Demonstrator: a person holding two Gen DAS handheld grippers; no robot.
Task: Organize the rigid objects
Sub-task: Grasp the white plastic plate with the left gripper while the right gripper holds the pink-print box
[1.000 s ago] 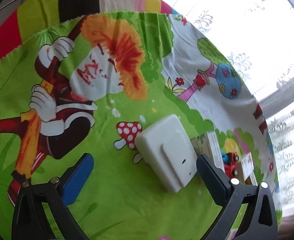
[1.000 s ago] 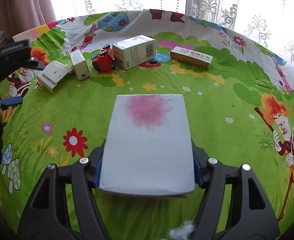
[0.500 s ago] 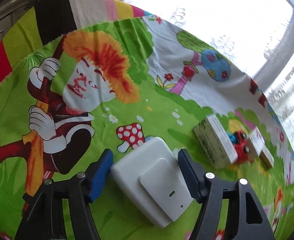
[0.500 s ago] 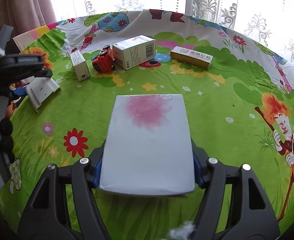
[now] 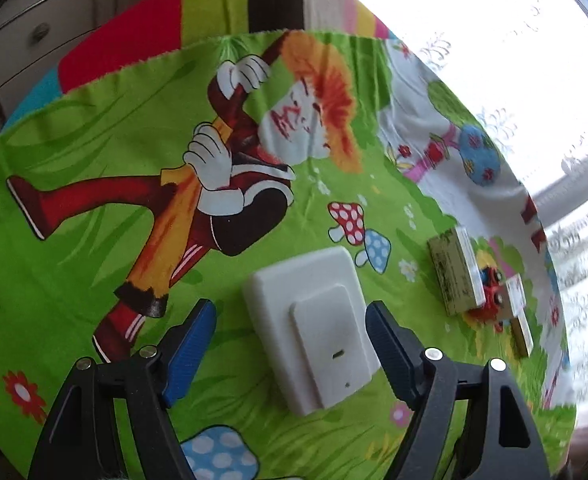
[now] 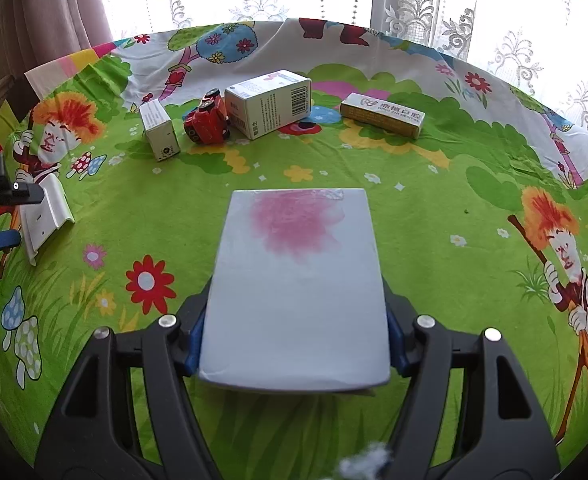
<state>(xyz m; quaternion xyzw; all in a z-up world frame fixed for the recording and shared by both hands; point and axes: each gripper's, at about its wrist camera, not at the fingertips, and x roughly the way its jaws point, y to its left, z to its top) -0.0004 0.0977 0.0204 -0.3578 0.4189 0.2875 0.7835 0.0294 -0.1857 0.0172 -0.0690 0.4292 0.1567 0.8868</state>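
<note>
1. The left gripper [image 5: 289, 328] points down at the cartoon tablecloth [image 5: 93, 128]; its jaws are opening, with a white plastic switch plate [image 5: 314, 328] lying flat between them. The left pad stands clear of the plate, the right pad sits just beside its edge.
2. The right gripper [image 6: 294, 340] is clamped on a flat white packet with a pink blotch [image 6: 298, 280], holding it by both long sides over the cloth.
3. At the far side of the cloth sit a small white box [image 6: 158, 130], a red toy car [image 6: 207, 122], a larger medicine box [image 6: 269, 102] and a long gold box [image 6: 382, 114], roughly in a row.
</note>
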